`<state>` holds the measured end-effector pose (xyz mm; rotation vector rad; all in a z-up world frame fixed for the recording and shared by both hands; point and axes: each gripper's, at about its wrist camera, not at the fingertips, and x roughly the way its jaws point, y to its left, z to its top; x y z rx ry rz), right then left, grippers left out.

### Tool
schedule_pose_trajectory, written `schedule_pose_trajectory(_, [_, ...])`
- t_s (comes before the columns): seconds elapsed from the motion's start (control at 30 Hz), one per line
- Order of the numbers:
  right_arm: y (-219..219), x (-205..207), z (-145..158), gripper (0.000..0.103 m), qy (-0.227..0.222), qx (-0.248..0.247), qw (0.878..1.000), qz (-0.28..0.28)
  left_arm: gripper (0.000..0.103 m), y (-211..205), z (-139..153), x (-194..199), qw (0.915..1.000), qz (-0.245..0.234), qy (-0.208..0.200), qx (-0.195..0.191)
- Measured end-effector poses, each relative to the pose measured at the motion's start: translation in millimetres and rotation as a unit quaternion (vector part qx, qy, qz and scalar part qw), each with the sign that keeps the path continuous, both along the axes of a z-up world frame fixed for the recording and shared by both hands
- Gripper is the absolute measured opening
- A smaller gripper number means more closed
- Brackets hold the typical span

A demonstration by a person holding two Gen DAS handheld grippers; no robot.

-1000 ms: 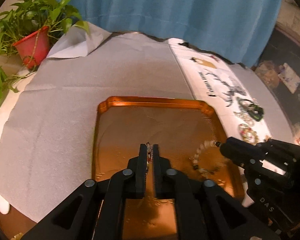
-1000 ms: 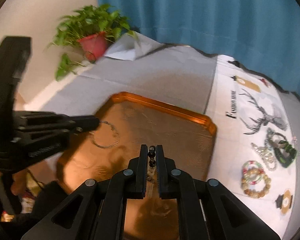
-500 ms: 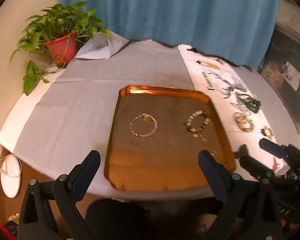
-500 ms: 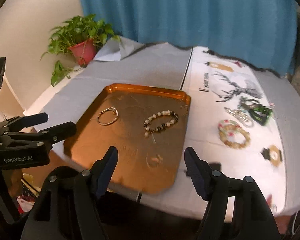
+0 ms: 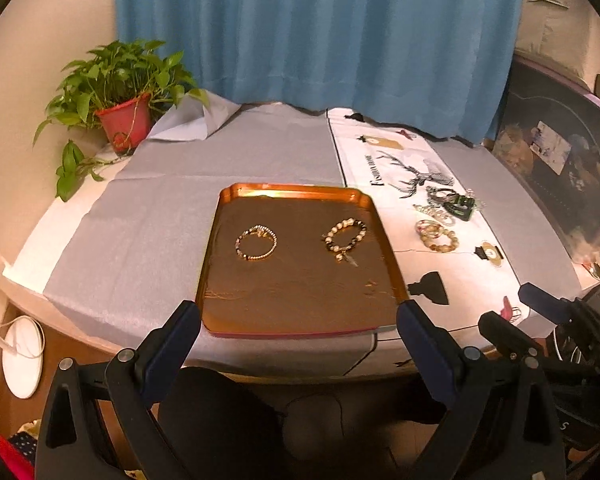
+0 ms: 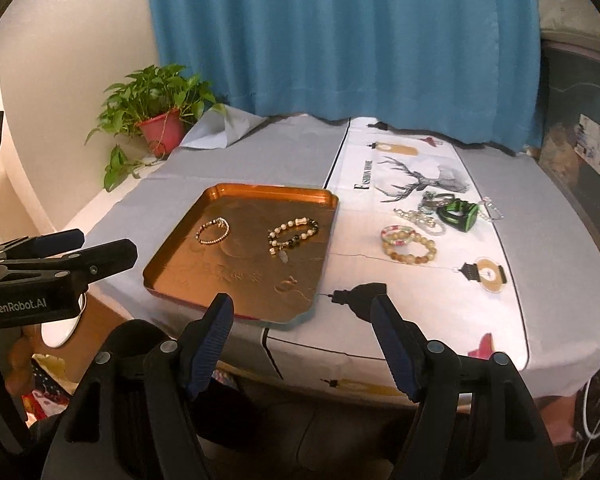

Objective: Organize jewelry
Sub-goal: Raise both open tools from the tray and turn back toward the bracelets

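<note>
A copper tray [image 5: 214,248] [image 6: 168,256] lies on the grey cloth. Two bracelets rest in it: a thin gold bead bracelet [image 5: 256,242] [image 6: 213,232] on the left and a chunky cream-and-dark bead bracelet [image 5: 346,237] [image 6: 294,234] on the right. My left gripper [image 5: 298,316] [image 6: 104,244] hangs open in front of the tray's near edge, nothing between its fingers. My right gripper [image 6: 300,306] [image 5: 506,305] is open too, off the tray's near right corner. More jewelry lies on the white printed cloth: beige bead bracelets [image 5: 438,236] [image 6: 408,242] and a green-black band [image 5: 460,206] [image 6: 458,212].
A potted plant [image 5: 120,118] [image 6: 160,128] stands at the table's far left corner before a blue curtain [image 5: 320,32]. A white round disc [image 5: 22,356] sits below the table's left edge. Dark furniture [image 5: 560,168] lines the right side.
Both grippers opened and let go of their bracelets, which now lie in the tray. Both pulled back and up, away from the tray toward the table's near edge.
</note>
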<state>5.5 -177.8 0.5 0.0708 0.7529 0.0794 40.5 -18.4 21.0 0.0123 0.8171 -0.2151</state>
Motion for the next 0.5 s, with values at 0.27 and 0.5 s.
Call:
schedule_pose_trajectory(0.27, [-2.7, -14.4, 10.9, 0.072, -0.015, 0.003, 1.0, -0.003, 0.097, -11.1, 12.8, -14.2, 0.9998, -0.01, -0.017, 0.006])
schedule_pose_trajectory(0.5, [-6.4, -17.9, 11.9, 0.072, -0.016, 0.006, 1.0, -0.002, 0.097, -14.6, 14.7, -18.4, 0.9997, -0.012, -0.017, 0.007])
